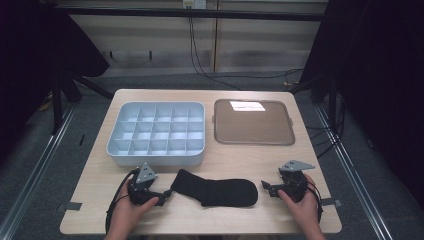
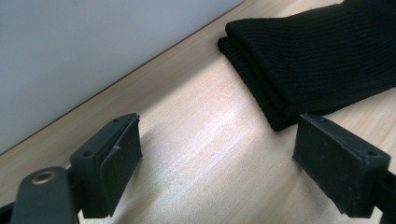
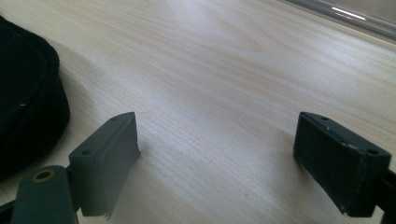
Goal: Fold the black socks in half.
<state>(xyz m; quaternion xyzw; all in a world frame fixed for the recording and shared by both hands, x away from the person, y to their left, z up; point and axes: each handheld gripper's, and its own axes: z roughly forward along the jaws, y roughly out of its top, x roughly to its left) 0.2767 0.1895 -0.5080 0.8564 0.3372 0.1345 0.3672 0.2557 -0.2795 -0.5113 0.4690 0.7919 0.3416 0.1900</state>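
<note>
A: From the high view, a black sock lies flat near the front edge of the wooden table, between the left gripper and the right gripper. Behind it sit a grey compartment tray and a brown lidded box.

B: The left gripper view adds the ribbed cuff, folded double, just beyond the jaws, with the tray's pale wall beside it.

A: And the right gripper view catches the sock's rounded toe at the left edge.

B: Jaws?

A: Both pairs spread wide, bare wood between them, gripping nothing.

B: The room?

A: Grey floor, dark curtains at the sides, cables against the back wall.
</note>
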